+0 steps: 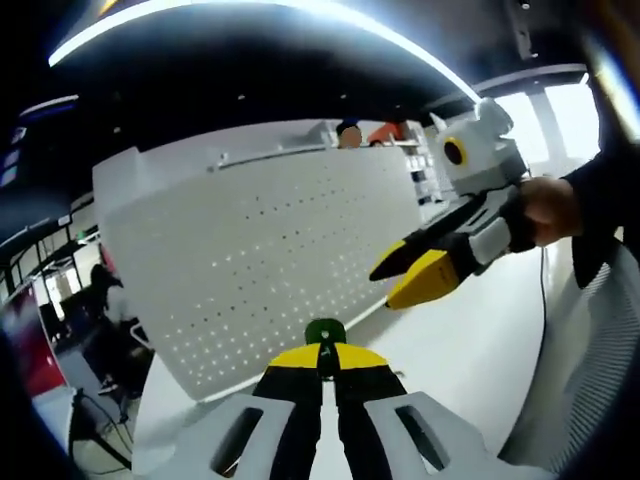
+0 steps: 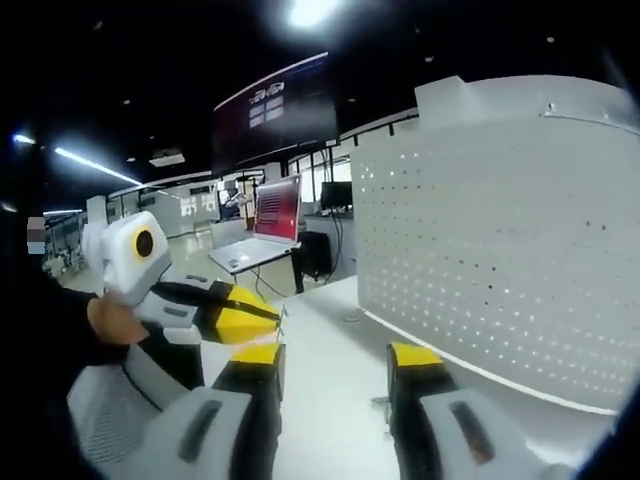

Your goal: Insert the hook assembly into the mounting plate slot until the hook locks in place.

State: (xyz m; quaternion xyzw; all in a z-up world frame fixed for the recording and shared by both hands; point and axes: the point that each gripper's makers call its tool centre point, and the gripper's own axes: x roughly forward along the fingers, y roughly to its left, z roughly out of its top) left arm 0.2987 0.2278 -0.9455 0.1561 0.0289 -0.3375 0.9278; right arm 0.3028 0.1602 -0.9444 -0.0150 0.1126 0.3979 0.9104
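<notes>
Clamped between my left gripper's (image 1: 325,362) closed jaws was the green hook assembly (image 1: 325,331), facing the white perforated mounting plate (image 1: 270,260) but well apart, my right gripper (image 2: 335,368) open and empty, so next I judged: approach a slot.

Left gripper (image 1: 322,362): jaws closed together on a small green piece.
Right gripper (image 2: 335,362): jaws parted, nothing between them.
Hand (image 1: 548,208): grips the right gripper's handle.
</notes>
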